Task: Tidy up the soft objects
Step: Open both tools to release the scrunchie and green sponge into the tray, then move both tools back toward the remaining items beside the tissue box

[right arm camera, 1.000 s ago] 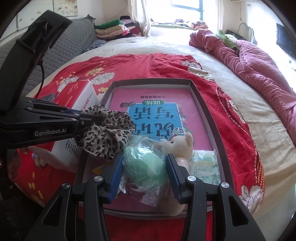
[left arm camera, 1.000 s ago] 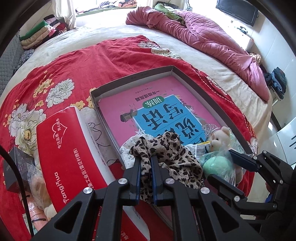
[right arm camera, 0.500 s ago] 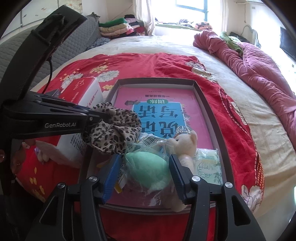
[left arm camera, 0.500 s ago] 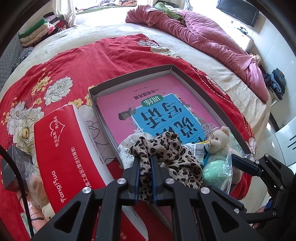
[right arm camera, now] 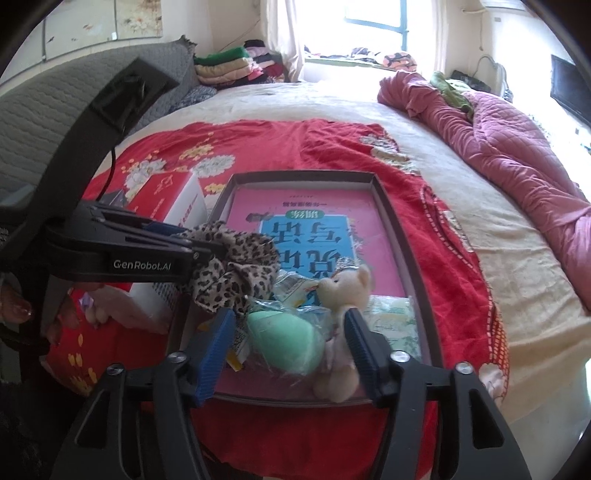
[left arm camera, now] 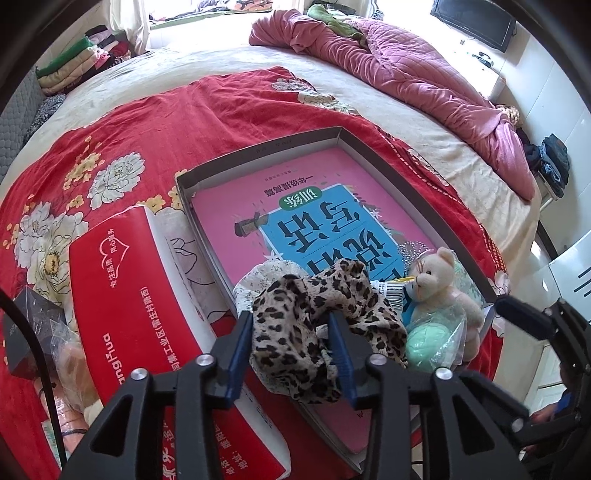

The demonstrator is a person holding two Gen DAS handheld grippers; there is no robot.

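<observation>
Two grippers at the grey tray (left arm camera: 258, 149): my left gripper (left arm camera: 291, 354) is spread around the leopard scrunchie (left arm camera: 325, 314); my right gripper (right arm camera: 288, 347), released, brackets the bagged green ball (right arm camera: 284, 341) beside a teddy bear (right arm camera: 347, 291). Red box (left arm camera: 122, 295) flanks the tray on the red bedspread (left arm camera: 147, 122).

Bed (left arm camera: 369, 99): I see a wide bed with a cream sheet; it carries everything here.
Red floral blanket (left arm camera: 155, 122): spread flat over the near half of the bed.
Pink quilt (left arm camera: 424, 70): bunched along the far right side of the bed; a green cloth (left arm camera: 332, 18) lies on its far end.
Shallow grey tray (left arm camera: 258, 151): resting on the red blanket.
Red and white box (left arm camera: 122, 295): on the blanket, just left of the tray.
Folded clothes (right arm camera: 236, 66): stacked at the far left edge.
</observation>
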